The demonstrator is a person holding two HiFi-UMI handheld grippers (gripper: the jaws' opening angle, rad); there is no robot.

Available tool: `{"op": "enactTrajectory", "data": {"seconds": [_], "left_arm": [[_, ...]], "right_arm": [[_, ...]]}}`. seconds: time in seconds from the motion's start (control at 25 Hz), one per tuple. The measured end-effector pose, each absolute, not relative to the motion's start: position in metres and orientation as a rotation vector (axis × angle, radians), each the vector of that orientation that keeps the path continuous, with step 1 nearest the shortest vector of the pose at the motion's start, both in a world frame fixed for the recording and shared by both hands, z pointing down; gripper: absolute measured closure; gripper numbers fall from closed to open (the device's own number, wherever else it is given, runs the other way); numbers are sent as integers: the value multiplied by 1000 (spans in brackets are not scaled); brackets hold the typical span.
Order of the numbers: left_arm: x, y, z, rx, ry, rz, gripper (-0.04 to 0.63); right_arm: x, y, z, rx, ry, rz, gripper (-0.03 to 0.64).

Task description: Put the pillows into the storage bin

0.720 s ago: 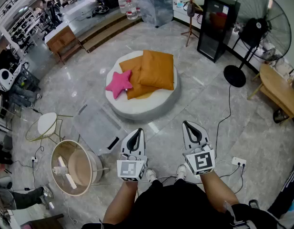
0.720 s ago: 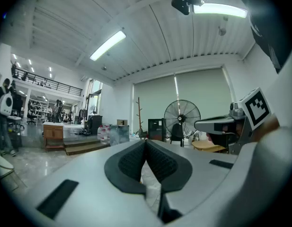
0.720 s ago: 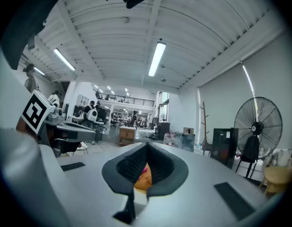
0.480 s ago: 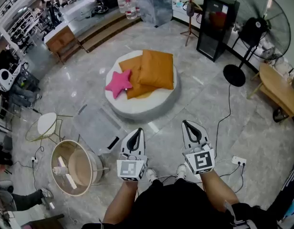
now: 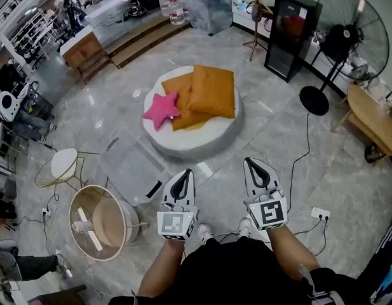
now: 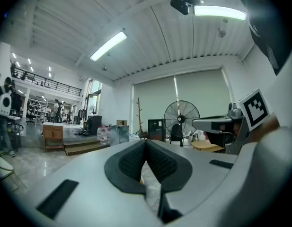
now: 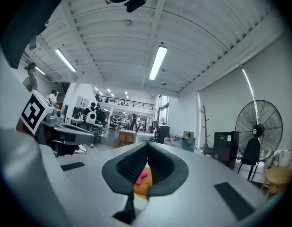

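both grippers are held out level in front of the person, side by side above the grey marble floor [image 5: 278, 126]. the left gripper [image 5: 185, 173] has its jaws pressed together with nothing between them; in the left gripper view [image 6: 146, 142] the two dark pads meet along one line. the right gripper [image 5: 251, 164] is the same, jaws closed tip to tip and empty, as the right gripper view [image 7: 146, 146] shows.

the pillows are well apart from both grippers, ahead of them on a round white ottoman [image 5: 202, 143]. an orange pillow [image 5: 213, 91] lies on top, overlapping a second orange pillow [image 5: 178, 107] beneath it. a pink star pillow [image 5: 161, 108] rests at the left edge, partly on the lower orange one. through the small gap below the right gripper's closed tips, a bit of the pink star [image 7: 144, 176] and some orange [image 7: 145, 187] show.

on the floor between the ottoman and the left gripper, off to the left, lies a translucent grey box [image 5: 129, 167]; it looks like the storage bin, though its shape is hard to make out. nearer the person on the left stands a round tan tub [image 5: 87, 234], and beside it a small white round table [image 5: 63, 164]. a black standing fan [image 5: 348, 33] and a black cabinet [image 5: 291, 33] stand at the far right.
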State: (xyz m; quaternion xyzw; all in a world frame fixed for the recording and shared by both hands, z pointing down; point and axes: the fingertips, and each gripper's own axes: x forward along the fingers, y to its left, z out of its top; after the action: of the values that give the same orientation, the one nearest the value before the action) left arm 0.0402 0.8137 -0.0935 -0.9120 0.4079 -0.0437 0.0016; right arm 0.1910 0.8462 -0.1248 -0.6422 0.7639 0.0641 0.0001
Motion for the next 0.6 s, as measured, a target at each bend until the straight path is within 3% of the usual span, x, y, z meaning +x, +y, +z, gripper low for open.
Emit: {"op": "enactTrajectory", "data": {"seconds": [0.6], "left_arm": [[-69,778,-77,-2886,1257,-164,577]], "right_arm": [[89,815,-91,-2066,2487,83,601]]}}
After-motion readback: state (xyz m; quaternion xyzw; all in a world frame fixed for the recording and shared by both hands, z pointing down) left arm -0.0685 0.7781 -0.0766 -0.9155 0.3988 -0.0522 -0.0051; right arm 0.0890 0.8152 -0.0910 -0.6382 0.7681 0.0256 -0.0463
